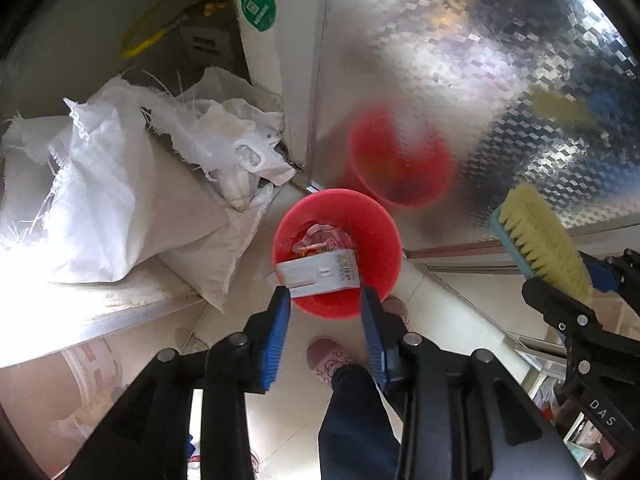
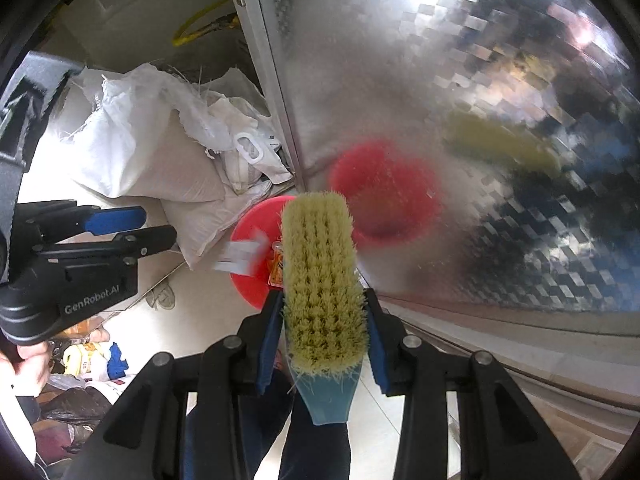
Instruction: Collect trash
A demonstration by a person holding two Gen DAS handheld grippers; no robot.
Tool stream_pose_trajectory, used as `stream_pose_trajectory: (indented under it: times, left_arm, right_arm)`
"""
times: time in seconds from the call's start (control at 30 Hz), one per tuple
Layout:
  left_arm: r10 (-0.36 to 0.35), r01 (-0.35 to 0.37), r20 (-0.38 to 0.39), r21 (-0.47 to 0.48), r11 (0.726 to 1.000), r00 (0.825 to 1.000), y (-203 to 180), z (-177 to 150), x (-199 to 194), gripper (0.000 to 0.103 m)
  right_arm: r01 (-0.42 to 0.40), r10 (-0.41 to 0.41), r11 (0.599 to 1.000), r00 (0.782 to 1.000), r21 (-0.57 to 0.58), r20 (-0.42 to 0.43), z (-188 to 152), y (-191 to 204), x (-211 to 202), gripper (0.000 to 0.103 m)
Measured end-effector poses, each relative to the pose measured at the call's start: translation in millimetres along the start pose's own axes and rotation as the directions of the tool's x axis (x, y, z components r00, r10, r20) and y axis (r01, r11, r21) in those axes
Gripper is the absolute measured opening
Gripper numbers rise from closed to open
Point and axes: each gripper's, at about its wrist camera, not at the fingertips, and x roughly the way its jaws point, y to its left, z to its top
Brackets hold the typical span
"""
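Left gripper [image 1: 325, 294]: pointed straight down over the red bin [image 1: 372, 216], blue pads [image 1: 276, 336] parted with nothing pressed between them. White carton [image 1: 320, 274] below the fingertips, lying flat on top of the bin's contents, clear of both pads; blurred in the right wrist view [image 2: 240, 256], so contact with the trash beneath cannot be told. Under it, a small orange packet [image 1: 314, 249] and pinkish crumpled wrappers [image 1: 320, 236].

Right gripper [image 2: 322, 306]: also pointed down, pads clamped on the flanks of a scrubbing brush [image 2: 320, 280] (yellow bristles facing the camera, pale blue back and handle toward the near side). Brush head partly over the right rim of the bin [image 2: 248, 280] in this view.

Bin on a pale tiled floor [image 1: 440, 320], just beside a patterned steel panel [image 1: 480, 80] on the far right carrying a red reflection. White woven sacks [image 1: 120, 200] piled at the left, near the bin. Pink slipper [image 1: 326, 360] and dark trouser leg [image 1: 356, 420] at the near side, below the left gripper. Bare hand [image 2: 24, 360] on the left gripper's grip at the left edge.
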Motion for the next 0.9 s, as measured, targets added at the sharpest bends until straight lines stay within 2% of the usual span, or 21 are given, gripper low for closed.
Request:
stream_pose_trajectory:
  times: [0.13,0.37,0.4,0.43,0.57,0.6,0.9]
  left_arm:
    - [0.019,-0.019,0.007,-0.001,1.0,1.0,7.2,-0.6,-0.5,0.034]
    - [0.035,-0.033,0.023,-0.075,0.997,0.999,30.6,-9.5,-2.2,0.034]
    - [0.037,-0.035,0.025,-0.081,0.996,0.999,33.4,-11.5,-2.7,0.036]
    - [0.044,-0.042,0.023,-0.086,0.995,0.999,35.3,-13.3,-2.9,0.043]
    - [0.069,-0.066,0.024,-0.121,0.99,0.997,44.2,-20.0,-4.0,0.052]
    - [0.067,-0.063,0.021,-0.131,0.989,0.998,46.9,-20.7,-3.5,0.057]
    - [0.088,-0.084,0.015,-0.17,0.982,0.996,61.2,-27.6,2.8,0.06]
  right_arm:
    - [-0.001,0.001,1.0,1.0,-0.024,-0.002,2.1,3.3,-2.0,0.036]
    - [-0.021,0.02,0.995,1.0,-0.1,-0.008,9.4,20.3,1.3,0.036]
    - [-0.025,0.024,0.993,1.0,-0.112,-0.012,10.6,23.4,2.9,0.036]
    - [-0.029,0.027,0.992,0.999,-0.123,-0.016,11.7,26.3,4.4,0.036]
    - [-0.041,0.038,0.987,0.999,-0.158,-0.023,15.9,37.5,11.2,0.036]
    - [-0.043,0.039,0.985,0.999,-0.167,-0.027,16.8,40.2,13.5,0.036]
    - [-0.058,0.046,0.973,0.997,-0.223,-0.06,25.4,57.2,26.0,0.036]
